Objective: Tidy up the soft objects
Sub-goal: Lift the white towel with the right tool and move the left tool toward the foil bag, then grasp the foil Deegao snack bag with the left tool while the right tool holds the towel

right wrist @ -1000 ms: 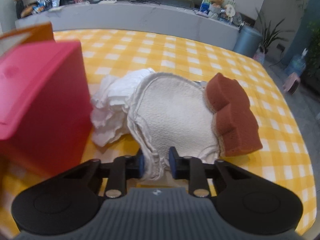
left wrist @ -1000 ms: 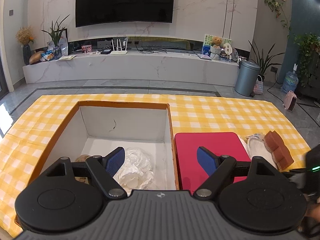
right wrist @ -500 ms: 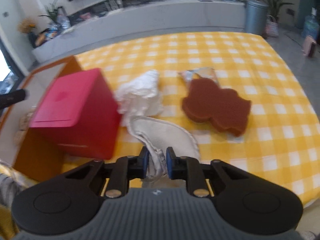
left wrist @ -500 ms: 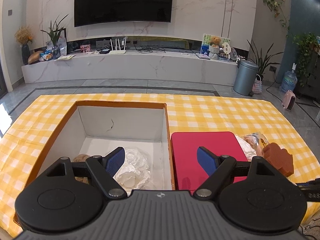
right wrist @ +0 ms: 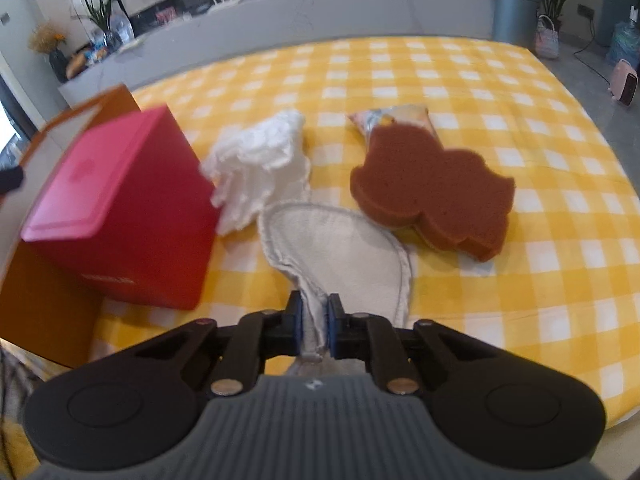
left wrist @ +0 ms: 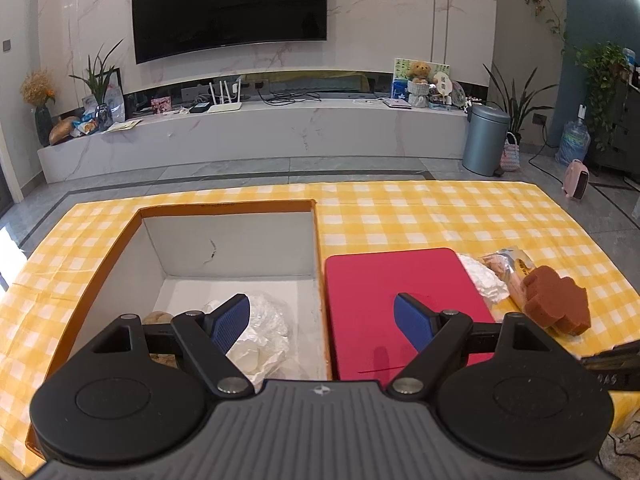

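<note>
White cloth [right wrist: 340, 252] now lifted off table.

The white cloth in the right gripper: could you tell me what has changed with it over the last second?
The right gripper, its jaws closing on the cloth, has pulled it out from under the sponge toward the camera. The sponge now lies apart on the table. The left gripper stays open; red box and tissue unmoved.

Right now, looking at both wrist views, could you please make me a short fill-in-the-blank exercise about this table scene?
1. The right tool is closing on the white ____ pad.
2. The brown sponge partly covers a snack ____.
3. The open cardboard box stands beside a closed ____ box.
4. The left tool is ____ and holds nothing.

Missing words: cloth; packet; red; open
</note>
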`<state>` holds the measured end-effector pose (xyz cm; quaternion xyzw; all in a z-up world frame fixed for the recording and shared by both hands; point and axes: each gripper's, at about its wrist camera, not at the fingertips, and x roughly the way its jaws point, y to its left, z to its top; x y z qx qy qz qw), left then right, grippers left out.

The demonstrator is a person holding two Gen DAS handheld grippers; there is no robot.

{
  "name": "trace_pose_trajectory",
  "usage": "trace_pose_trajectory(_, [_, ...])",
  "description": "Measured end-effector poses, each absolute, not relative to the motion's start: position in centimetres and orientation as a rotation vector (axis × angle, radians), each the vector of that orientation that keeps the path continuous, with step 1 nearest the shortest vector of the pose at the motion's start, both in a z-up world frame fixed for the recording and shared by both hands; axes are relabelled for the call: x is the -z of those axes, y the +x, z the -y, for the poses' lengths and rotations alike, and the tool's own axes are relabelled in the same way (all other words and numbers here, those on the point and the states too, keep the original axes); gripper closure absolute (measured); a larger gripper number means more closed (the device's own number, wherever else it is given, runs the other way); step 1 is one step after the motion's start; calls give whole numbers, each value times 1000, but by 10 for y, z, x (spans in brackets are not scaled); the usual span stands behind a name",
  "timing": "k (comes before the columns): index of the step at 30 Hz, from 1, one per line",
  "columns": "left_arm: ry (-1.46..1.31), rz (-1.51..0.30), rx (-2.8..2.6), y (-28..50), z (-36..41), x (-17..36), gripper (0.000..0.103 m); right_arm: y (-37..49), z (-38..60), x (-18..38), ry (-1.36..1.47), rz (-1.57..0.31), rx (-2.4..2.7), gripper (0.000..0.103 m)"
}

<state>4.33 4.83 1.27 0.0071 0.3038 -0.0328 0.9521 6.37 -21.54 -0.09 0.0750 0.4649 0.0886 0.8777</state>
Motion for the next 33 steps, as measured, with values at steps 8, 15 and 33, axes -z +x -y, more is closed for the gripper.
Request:
trace_pose_trajectory(8, [55,-610,175,37,-18,-33,7,44,265,-68,365,-747,-116,94])
trace_pose_trajectory(15, [33,-705,343,62,43,-48,7,1,321,-104,554,-478,56,94])
trace_pose_trajectory(33, [338,-913,611,160,208,37,7,-20,374,-55,642,-491,114,94])
